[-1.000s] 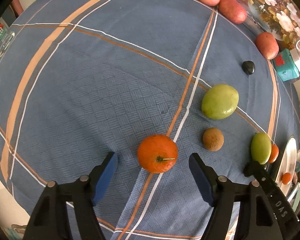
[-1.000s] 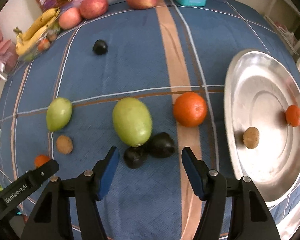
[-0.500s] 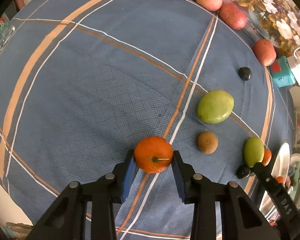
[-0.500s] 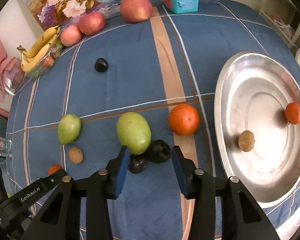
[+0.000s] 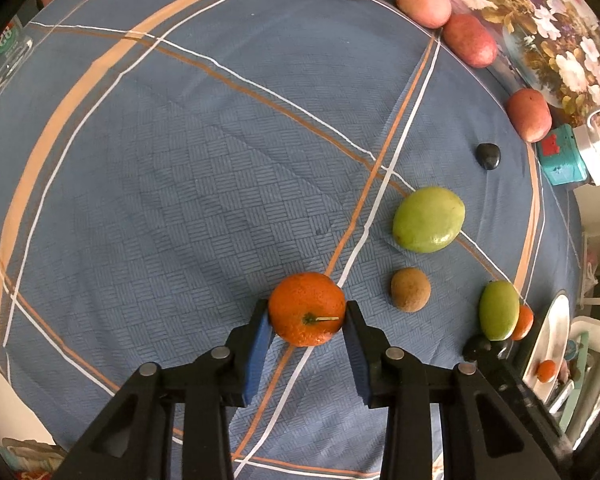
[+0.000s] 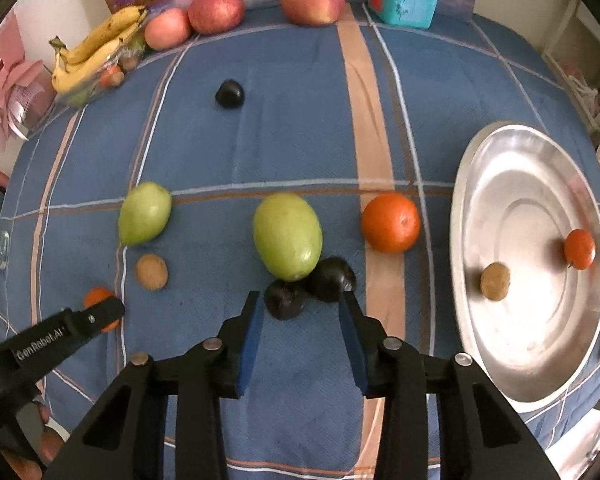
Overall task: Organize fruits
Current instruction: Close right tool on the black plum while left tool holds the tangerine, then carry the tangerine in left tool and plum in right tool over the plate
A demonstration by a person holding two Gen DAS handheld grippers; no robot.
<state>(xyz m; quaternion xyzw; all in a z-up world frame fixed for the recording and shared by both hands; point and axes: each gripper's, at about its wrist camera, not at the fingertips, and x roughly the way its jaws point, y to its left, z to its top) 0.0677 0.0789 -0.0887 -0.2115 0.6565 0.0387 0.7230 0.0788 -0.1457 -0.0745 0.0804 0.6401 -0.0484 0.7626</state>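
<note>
Your left gripper (image 5: 306,316) is clenching the tangerine (image 5: 307,309) at lower centre of the frame, its stem pointing right. Your right gripper (image 6: 300,312) jaws are gaping around two dark plums (image 6: 286,299), touching the upright green mango (image 6: 287,237).

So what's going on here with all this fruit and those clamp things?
A person is sorting fruit with two hand-held grippers. The left gripper is closed on a small orange that sits on the blue tablecloth. The right gripper is partly open around two dark plums, touching a green mango. The silver tray holds a small orange fruit and a brown one.
</note>
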